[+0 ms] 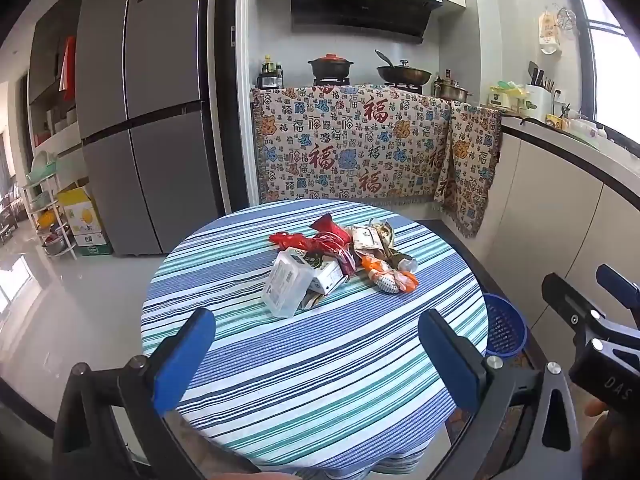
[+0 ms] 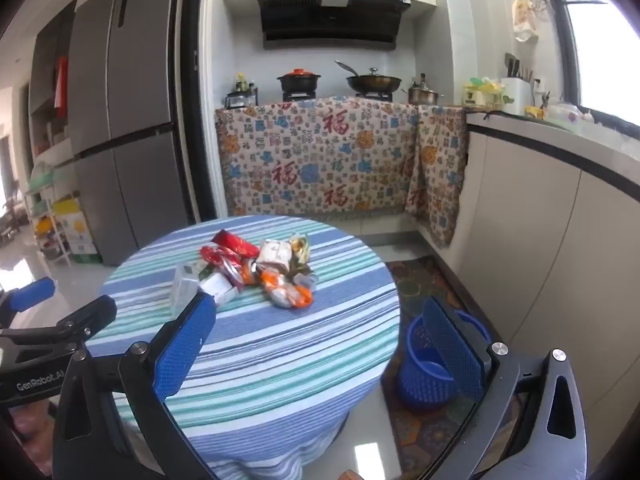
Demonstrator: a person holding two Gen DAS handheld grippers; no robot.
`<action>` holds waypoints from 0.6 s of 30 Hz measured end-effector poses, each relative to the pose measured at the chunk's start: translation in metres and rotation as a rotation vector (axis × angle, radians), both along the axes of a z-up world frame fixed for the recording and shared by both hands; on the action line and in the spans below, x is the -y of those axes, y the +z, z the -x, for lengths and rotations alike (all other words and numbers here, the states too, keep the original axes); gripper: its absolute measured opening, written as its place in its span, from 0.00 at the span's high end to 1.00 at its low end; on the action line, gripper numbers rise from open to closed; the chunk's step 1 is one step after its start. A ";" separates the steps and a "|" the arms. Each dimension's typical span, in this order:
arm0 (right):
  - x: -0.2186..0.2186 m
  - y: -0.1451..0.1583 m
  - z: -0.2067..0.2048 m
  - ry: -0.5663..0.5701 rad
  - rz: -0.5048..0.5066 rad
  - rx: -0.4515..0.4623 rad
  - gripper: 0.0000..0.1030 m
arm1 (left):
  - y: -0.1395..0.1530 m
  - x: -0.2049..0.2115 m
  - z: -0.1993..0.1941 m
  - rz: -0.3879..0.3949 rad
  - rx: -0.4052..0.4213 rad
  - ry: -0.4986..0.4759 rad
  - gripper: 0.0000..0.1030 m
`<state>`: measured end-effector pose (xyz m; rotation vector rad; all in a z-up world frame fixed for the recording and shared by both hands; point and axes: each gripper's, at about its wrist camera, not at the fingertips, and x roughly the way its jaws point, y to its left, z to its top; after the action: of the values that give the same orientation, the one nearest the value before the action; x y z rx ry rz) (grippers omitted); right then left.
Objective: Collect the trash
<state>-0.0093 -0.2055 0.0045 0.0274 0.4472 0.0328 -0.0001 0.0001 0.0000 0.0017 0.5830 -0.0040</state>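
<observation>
We see a round table (image 1: 320, 360) w/ a striped blue, green & white cloth; everything below is placed rel. to it. At its centre sits the trash pile (image 1: 340, 264): a clear, boxy plastic container (image 1: 286, 286) on the near-left side, a white carton (image 1: 328, 278) touching it, crinkled red wrappers (image 1: 320, 240) on the far side, a beige pouch (image 1: 366, 236) far-right, and an orange-white wrapper (image 1: 390, 276) at the right edge of the pile.

Our left gripper (image 1: 316, 354) hovers over the near part of the table, jaws spread wide, nothing between the textured blue pads. Our right gripper (image 2: 320, 354) is likewise wide apart & empty, at the table's near-right edge.

Right wrist view shows the blue mesh plastic basket (image 2: 424, 376) whole, on the floor right of the table, partly behind one finger; the left view catches only its rim past the table edge. A patterned fringed cloth (image 1: 348, 140) hangs beyond the table.
</observation>
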 end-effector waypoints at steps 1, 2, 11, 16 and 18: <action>0.000 0.000 0.000 0.000 0.000 0.000 0.00 | 0.000 0.000 0.000 0.000 0.001 0.001 0.00; 0.001 0.001 0.000 0.000 -0.001 0.000 0.00 | 0.000 0.000 0.000 -0.001 0.003 0.002 0.00; -0.001 0.003 0.003 -0.002 0.000 0.003 0.00 | 0.000 0.000 0.000 -0.005 0.006 -0.001 0.00; 0.000 0.004 0.004 0.000 0.000 0.004 0.00 | 0.004 0.002 0.000 -0.001 0.006 -0.007 0.00; 0.001 0.004 0.004 0.000 0.000 0.004 0.00 | 0.004 0.001 0.001 0.001 0.006 -0.011 0.00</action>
<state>-0.0131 -0.2061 0.0089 0.0271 0.4431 0.0324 -0.0009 -0.0008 0.0038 0.0044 0.5770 -0.0148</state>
